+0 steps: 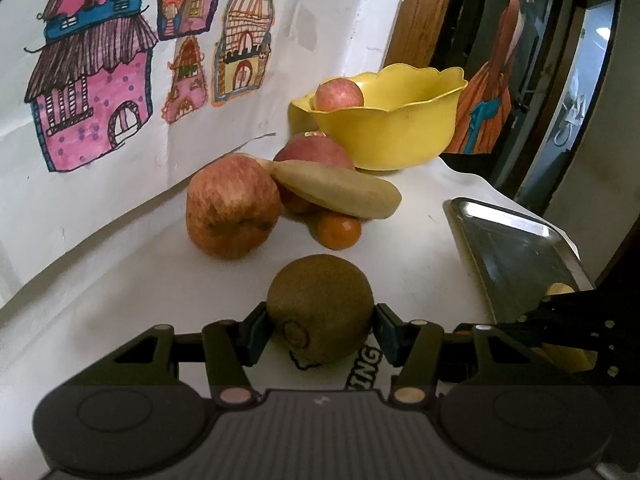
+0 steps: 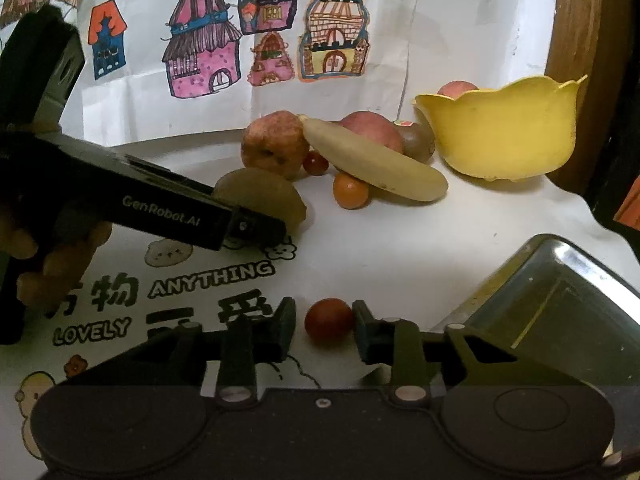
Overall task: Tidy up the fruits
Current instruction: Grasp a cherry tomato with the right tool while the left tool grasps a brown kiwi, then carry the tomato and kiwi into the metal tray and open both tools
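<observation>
A kiwi [image 1: 320,308] is bracketed by the left gripper [image 1: 320,330], whose two pads sit against or just beside its flanks while the fruit rests on the white printed cloth [image 1: 132,280]; whether a firm grip has been made cannot be told, though the jaws appear closed down to the kiwi's width. In the right wrist view a small red cherry tomato [image 2: 329,322] lies between the fingers of the right gripper [image 2: 325,328], the right pad touching or nearly touching it and a narrow gap left on the other side, so nothing is judged to be held there yet. Farther off, two apples [image 1: 234,208], a banana [image 1: 340,190] and a small orange [image 1: 340,230] are heaped together, with a yellow scalloped bowl [image 1: 400,136] behind them already holding one apple, and a metal tray [image 1: 516,248] to the near right. For the step in hand, the kiwi should be squeezed only until it stops slipping, lifted straight up, and carried clear of the heap. The tomato should be centred between the pads before closing, and pressed gently, since it is judged to roll and bruise easily.
</observation>
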